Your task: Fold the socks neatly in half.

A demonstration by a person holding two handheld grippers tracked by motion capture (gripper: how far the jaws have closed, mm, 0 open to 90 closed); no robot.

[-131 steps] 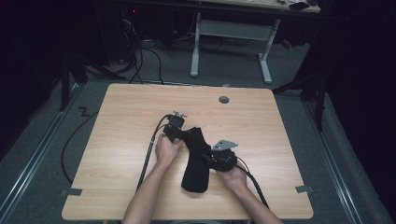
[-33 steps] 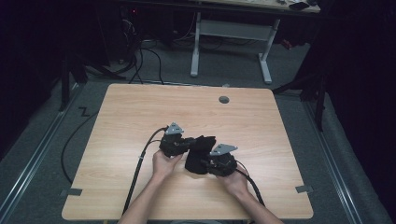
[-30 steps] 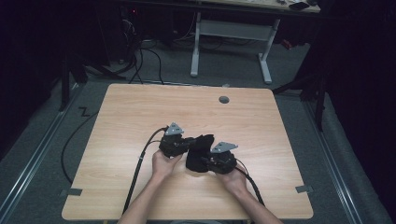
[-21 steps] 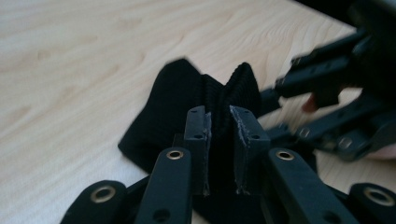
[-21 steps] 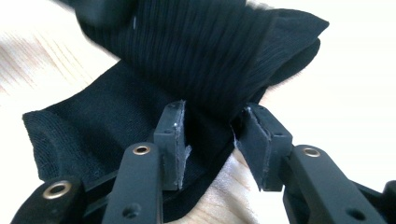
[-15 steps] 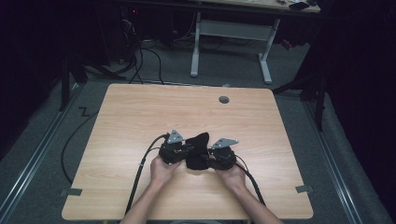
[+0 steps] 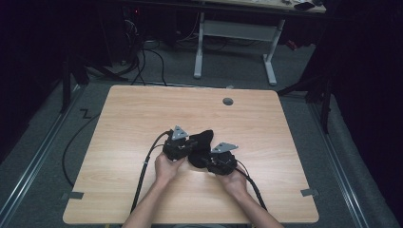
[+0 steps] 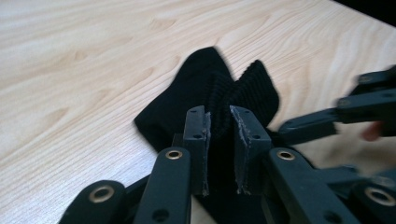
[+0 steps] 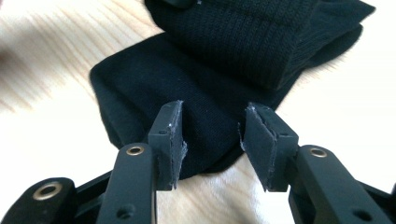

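Step in hand: a black sock point(image 7: 200, 142) is being folded on the table point(image 7: 266, 123); judged from its bunched, doubled shape, the fold is partly made.

Sock place: it lies on the near middle of the table, between the two grippers, with the ribbed cuff doubled over the rest.

Left gripper point(image 8: 220, 140): the jaws are drawn close together with a fold of the ribbed fabric pinched between them, so the sock is judged to be held.

Right gripper point(image 9: 211, 144): the jaws stand apart over the near edge of the sock; they have just been opening, and the fabric lies below and between the pads without being pressed.

Next move: the pinched layer is to be laid flat over the lower one, edges matched; the right jaws would need to be closed on the free edge or used to pin it down, so that the lower layer is not dragged along.

High view: both hands are seen side by side at the sock, with cables trailing toward the near table edge, but the jaws are hidden by the gripper bodies.

Left gripper view: the pinch on the ribbing is shown, and the other gripper is seen blurred at the right.

Right gripper view: two stacked layers of the sock and the gap at the pads are made plain.
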